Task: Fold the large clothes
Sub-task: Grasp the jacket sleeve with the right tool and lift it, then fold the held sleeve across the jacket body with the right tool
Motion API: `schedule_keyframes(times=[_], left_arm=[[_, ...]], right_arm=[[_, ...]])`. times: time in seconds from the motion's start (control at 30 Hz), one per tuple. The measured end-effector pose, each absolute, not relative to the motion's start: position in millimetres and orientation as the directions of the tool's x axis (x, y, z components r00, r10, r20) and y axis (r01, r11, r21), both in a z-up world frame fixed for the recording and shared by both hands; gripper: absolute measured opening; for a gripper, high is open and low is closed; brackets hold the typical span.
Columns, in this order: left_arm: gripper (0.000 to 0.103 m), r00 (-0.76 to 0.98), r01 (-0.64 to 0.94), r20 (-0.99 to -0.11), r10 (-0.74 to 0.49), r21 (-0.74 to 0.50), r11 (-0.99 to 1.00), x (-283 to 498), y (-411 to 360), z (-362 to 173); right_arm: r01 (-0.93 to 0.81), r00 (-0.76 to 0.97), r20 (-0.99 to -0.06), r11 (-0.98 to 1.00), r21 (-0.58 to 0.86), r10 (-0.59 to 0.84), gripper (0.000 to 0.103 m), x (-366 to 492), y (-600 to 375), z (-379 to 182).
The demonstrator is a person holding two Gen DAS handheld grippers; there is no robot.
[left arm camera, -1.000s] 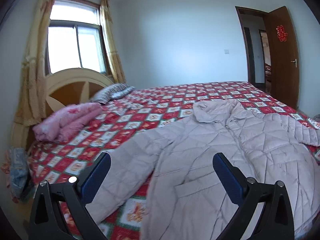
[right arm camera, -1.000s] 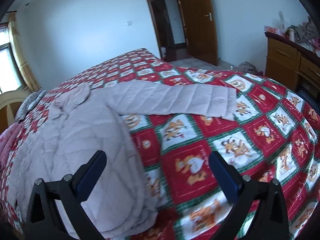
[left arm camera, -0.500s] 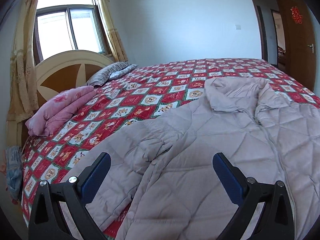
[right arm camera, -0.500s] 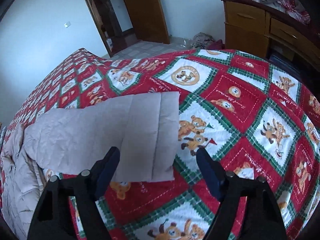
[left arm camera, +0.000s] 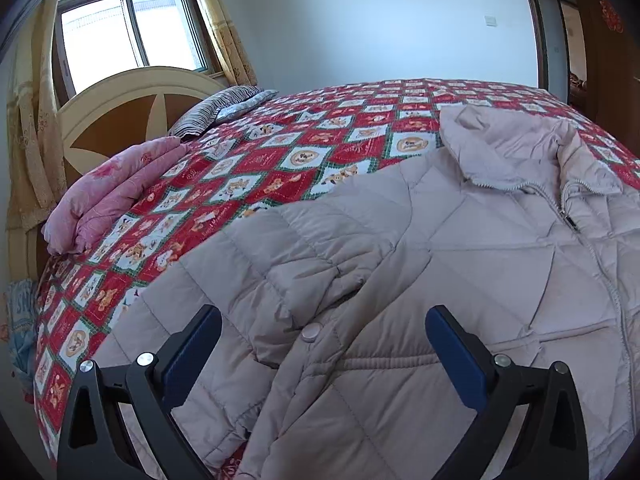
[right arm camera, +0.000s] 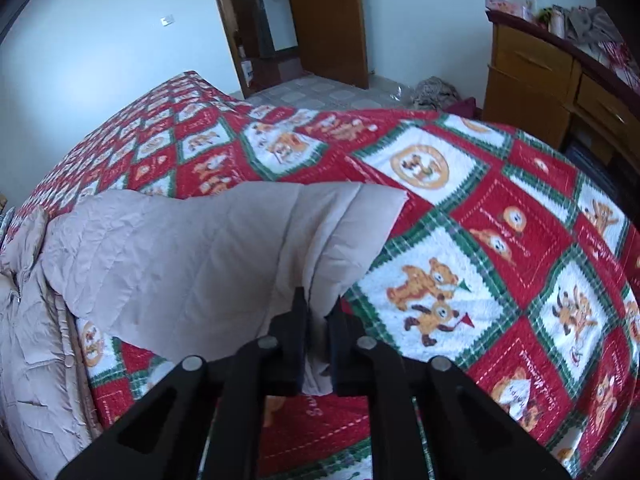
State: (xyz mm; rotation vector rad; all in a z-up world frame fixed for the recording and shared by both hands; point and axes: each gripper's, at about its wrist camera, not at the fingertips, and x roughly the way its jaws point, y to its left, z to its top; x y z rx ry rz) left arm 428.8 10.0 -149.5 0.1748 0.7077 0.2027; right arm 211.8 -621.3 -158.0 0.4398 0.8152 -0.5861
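Observation:
A large pale beige quilted jacket (left arm camera: 440,264) lies spread face up on a bed with a red patterned cover (left arm camera: 304,140). My left gripper (left arm camera: 320,344) is open, its blue pads either side of the jacket's left sleeve and side near a snap button (left arm camera: 309,333). In the right wrist view the jacket's other sleeve (right arm camera: 224,248) stretches across the bed. My right gripper (right arm camera: 319,312) is shut on the sleeve's cuff end at its near edge.
A folded pink quilt (left arm camera: 116,192) and a striped pillow (left arm camera: 224,110) lie by the headboard (left arm camera: 132,108). A wooden dresser (right arm camera: 560,80) stands right of the bed, a door (right arm camera: 328,20) beyond, clothes on the floor (right arm camera: 434,90).
My right gripper moved to the sleeve's cuff and shut on it. My left gripper moved lower and closer over the jacket's left sleeve, staying open.

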Motion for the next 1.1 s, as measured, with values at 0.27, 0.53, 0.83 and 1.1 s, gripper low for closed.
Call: schedule_keyframes(times=[0.27, 0.53, 0.83, 1.1], left_arm=[[0.102, 0.752, -0.121, -0.612, 0.246, 0.239, 0.963, 433, 13, -130], [0.102, 0.754, -0.101, -0.615, 0.23, 0.238, 0.966, 429, 18, -128], [0.102, 0.752, -0.101, -0.621, 0.221, 0.223, 0.97, 429, 29, -125], [0.102, 0.751, -0.104, -0.625, 0.215, 0.209, 0.972, 428, 44, -125]], right_arm=[[0.49, 0.669, -0.665, 0.87, 0.057, -0.333, 0.01, 247, -554, -99], [0.214, 0.787, -0.577, 0.974, -0.078, -0.22, 0.009, 294, -434, -60], [-0.024, 0.818, -0.573, 0.991, -0.129, -0.054, 0.008, 332, -327, -67], [-0.152, 0.787, -0.613, 0.984, -0.097, 0.061, 0.008, 355, -257, -98]])
